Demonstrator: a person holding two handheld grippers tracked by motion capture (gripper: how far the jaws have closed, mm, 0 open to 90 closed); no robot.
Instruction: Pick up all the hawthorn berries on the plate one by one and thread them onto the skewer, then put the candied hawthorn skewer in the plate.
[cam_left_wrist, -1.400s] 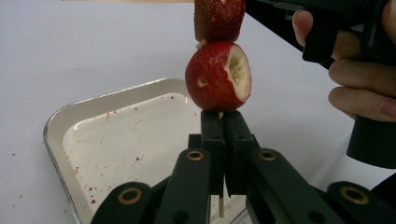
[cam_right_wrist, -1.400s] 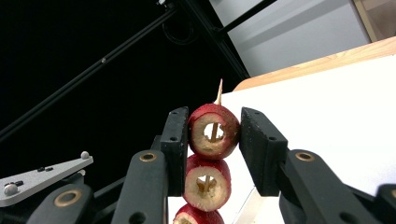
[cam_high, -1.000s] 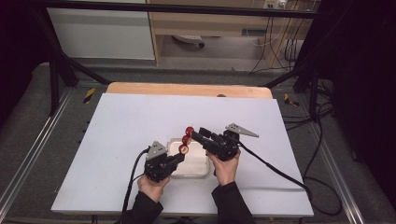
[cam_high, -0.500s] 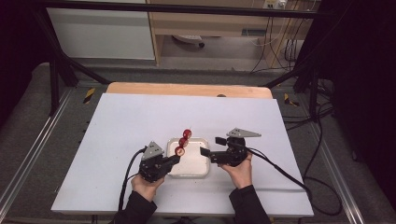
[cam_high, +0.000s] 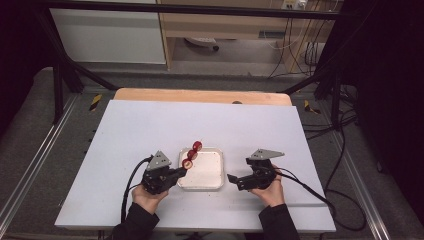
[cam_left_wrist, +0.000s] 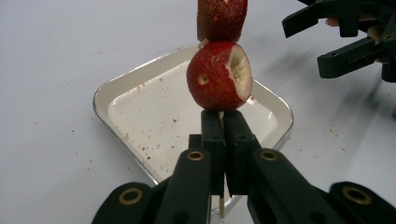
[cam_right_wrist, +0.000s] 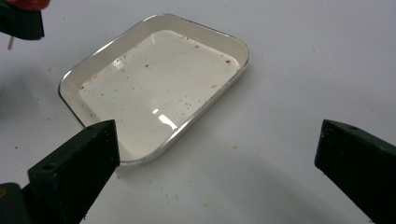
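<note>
The left claw (cam_left_wrist: 219, 135) is clamped on a thin skewer (cam_left_wrist: 221, 210) carrying two red fruits (cam_left_wrist: 219, 74) above the tray (cam_left_wrist: 112, 93). The right claw (cam_right_wrist: 215, 154), empty beside the tray, has just been opening. So thin a stick could twist, dropping fruit onto the counter (cam_high: 150, 125).

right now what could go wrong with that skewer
The left tongs pinch only the thin stick below the fruit, so the skewer could swivel or slip. It leans over the tray edge, so a dropped piece might land on the table. The right tongs, just opened, are empty.
</note>
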